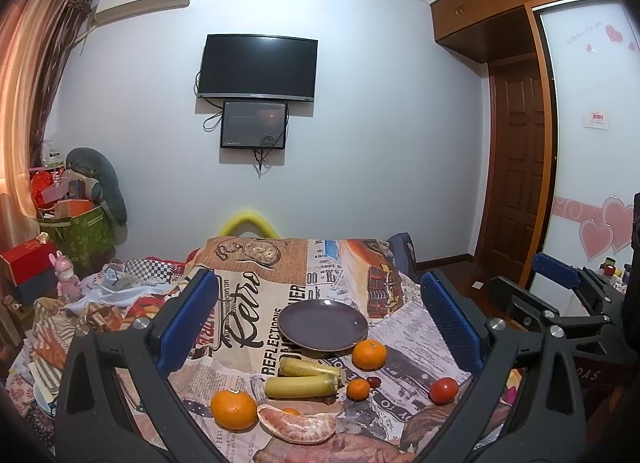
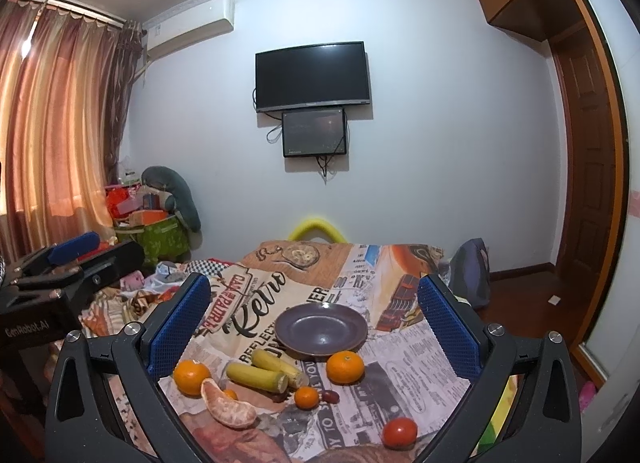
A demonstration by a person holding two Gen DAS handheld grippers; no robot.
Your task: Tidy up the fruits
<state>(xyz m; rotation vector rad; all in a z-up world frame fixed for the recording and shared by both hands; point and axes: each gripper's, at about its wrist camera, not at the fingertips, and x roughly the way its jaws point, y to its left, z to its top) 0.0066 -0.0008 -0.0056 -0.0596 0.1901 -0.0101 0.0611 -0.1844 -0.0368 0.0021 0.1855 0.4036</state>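
Hovering: both claws wide, empty — left gripper, right gripper. Risk: oranges rolling off cloth before reaching plate.

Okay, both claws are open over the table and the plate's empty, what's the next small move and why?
Probably lower the right claw onto the orange beside the purple plate. Both claws hang open holding nothing, the plate is bare, and that orange lies closest to its rim, so it looks like the shortest first transfer.
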